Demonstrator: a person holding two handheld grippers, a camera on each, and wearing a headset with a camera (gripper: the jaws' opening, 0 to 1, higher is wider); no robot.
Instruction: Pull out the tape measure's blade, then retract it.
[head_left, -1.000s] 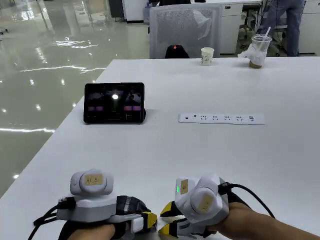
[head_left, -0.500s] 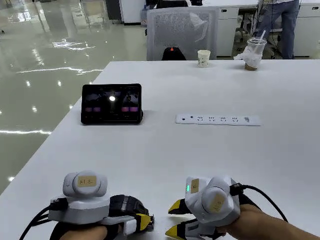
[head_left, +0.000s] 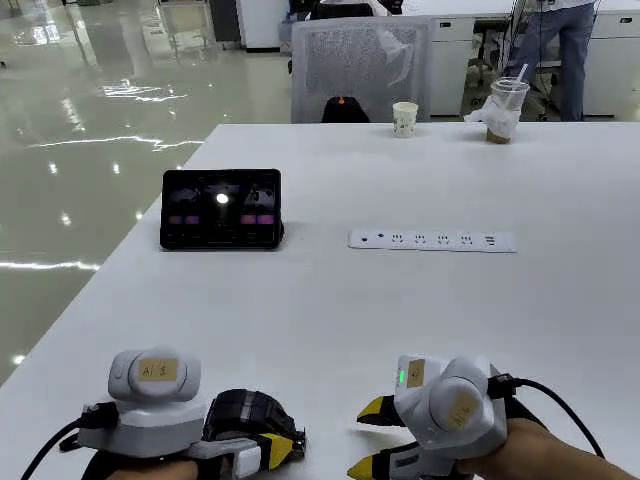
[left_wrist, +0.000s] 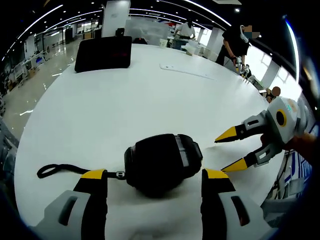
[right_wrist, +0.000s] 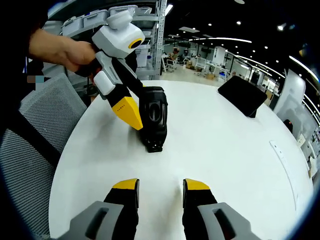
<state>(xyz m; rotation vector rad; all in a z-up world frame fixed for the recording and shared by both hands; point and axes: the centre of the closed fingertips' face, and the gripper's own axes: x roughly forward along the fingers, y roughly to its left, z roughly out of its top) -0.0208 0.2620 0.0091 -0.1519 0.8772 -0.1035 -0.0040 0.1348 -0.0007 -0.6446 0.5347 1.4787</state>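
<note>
The black tape measure (head_left: 240, 415) lies low over the white table (head_left: 330, 320) near its front edge, between the jaws of my left gripper (head_left: 262, 432), which is shut on it. In the left gripper view the case (left_wrist: 162, 162) sits between the yellow-tipped fingers (left_wrist: 92, 176), with its black wrist strap (left_wrist: 55, 170) trailing left. No blade shows drawn out. My right gripper (head_left: 368, 438) stands open a short way to the right of the case, empty. The right gripper view has the tape measure (right_wrist: 152, 117) ahead of its open tips (right_wrist: 161, 186), apart from them.
A dark tablet (head_left: 221, 208) stands at mid-left of the table and a white power strip (head_left: 432, 240) lies mid-right. A paper cup (head_left: 404, 118) and a plastic cup with a straw (head_left: 505, 108) stand at the far edge. A grey chair (head_left: 360, 60) is behind.
The two grippers have drawn apart: the left one moved left with the tape measure in it, the right one moved right. The head view has shifted slightly.
</note>
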